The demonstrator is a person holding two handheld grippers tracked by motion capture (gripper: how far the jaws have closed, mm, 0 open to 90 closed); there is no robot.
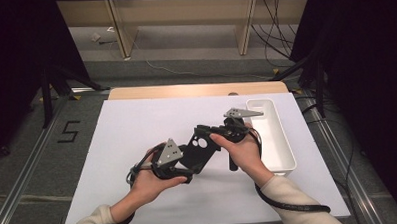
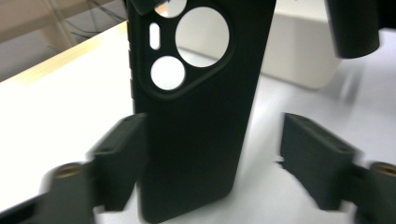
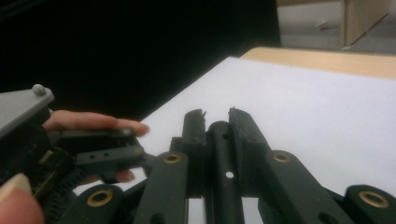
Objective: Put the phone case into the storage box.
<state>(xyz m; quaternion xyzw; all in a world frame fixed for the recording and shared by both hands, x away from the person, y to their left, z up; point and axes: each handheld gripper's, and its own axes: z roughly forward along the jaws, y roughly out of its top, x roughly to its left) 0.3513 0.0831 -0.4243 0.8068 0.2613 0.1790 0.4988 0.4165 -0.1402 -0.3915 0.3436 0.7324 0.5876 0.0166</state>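
A black phone case (image 1: pixel 200 152) with round camera cut-outs is held just above the white sheet between my two grippers. In the left gripper view the phone case (image 2: pixel 196 140) stands upright between the jaws of my left gripper (image 2: pixel 212 140). The left jaw touches its edge and the right jaw stands well clear, so this gripper is open. My left gripper (image 1: pixel 187 173) is at the case's near end. At the far end, my right gripper (image 1: pixel 203 132) is shut on the case. Its view shows the phone case (image 3: pixel 219 154) edge-on, pinched in my right gripper (image 3: pixel 217 116).
A white sheet (image 1: pixel 137 129) covers the table. A long white bin (image 1: pixel 277 144) stands along its right side, close behind the right hand; the bin (image 2: pixel 299 51) also shows past the case. A wooden table edge (image 1: pixel 195 90) runs along the back. Dark floor lies left and right.
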